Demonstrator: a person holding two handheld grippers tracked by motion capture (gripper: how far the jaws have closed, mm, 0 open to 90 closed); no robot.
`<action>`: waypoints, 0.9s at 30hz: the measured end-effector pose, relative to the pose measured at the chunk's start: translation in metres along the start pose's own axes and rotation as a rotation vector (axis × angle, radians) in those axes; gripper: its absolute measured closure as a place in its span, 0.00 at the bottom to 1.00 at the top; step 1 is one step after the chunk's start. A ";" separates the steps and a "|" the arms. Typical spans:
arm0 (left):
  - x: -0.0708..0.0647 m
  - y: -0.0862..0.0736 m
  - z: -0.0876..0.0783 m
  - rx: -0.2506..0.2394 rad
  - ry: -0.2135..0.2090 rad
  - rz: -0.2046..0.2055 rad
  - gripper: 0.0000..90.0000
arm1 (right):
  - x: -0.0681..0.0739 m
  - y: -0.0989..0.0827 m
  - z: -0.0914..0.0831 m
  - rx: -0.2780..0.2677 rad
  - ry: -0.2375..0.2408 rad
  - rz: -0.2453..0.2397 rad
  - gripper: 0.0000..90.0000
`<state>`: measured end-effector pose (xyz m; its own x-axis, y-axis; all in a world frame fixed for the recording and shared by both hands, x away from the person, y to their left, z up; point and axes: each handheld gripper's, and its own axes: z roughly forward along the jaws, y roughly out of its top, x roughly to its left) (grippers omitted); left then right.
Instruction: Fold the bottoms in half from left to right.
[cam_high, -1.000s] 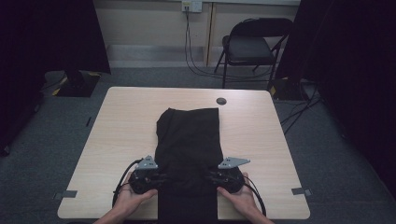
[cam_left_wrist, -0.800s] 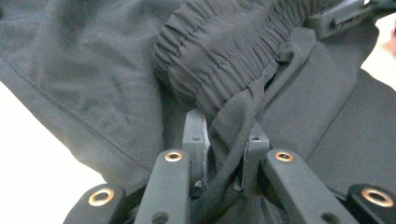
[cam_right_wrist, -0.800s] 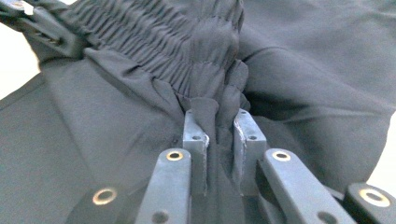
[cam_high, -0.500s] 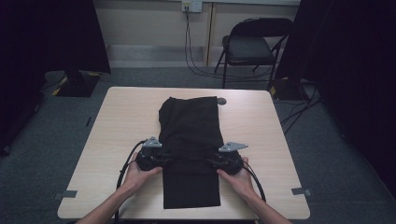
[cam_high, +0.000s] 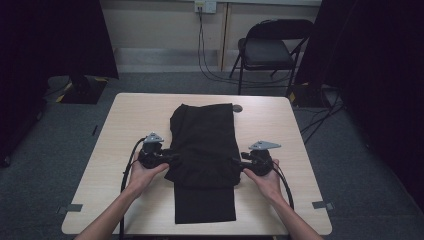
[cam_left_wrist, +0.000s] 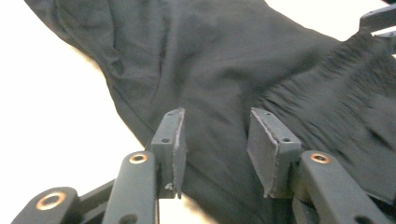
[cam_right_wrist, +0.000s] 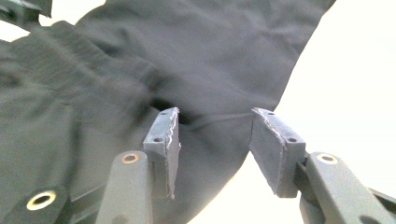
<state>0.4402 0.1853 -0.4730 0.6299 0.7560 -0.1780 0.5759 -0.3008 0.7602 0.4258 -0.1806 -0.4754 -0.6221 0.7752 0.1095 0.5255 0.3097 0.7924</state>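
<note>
While both jaws have just been opening, the left gripper (cam_high: 167, 157) and right gripper (cam_high: 239, 162) stand apart, pinching nothing. The black garment (cam_high: 204, 145) lies between them. Its near fold may slump if a pad drags it.

The cloth (cam_high: 204, 150) is plain black, unpatterned, with a ribbed band showing in the left gripper view. It lies on a pale tan wood-grain surface (cam_high: 125, 130). Both grippers, left (cam_high: 167, 157) and right (cam_high: 239, 162), are black with grey plates on top; their fingers (cam_left_wrist: 173, 140) are dark grey with brass-coloured rivets. The far chair (cam_high: 270, 50) is black, the floor grey, the wall beige.
</note>
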 end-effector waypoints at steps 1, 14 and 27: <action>-0.001 -0.001 0.006 0.024 0.009 0.017 0.61 | 0.001 -0.001 0.007 0.025 -0.025 -0.019 0.58; -0.030 -0.014 -0.018 0.005 -0.133 0.132 0.50 | 0.025 -0.010 -0.014 -0.029 0.156 -0.047 0.47; -0.061 -0.025 -0.027 0.014 -0.199 0.201 0.47 | 0.062 -0.035 -0.046 0.015 0.248 -0.134 0.44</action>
<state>0.3732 0.1628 -0.4643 0.8214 0.5517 -0.1448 0.4354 -0.4424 0.7841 0.3420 -0.1687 -0.4691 -0.8083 0.5695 0.1495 0.4368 0.4098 0.8008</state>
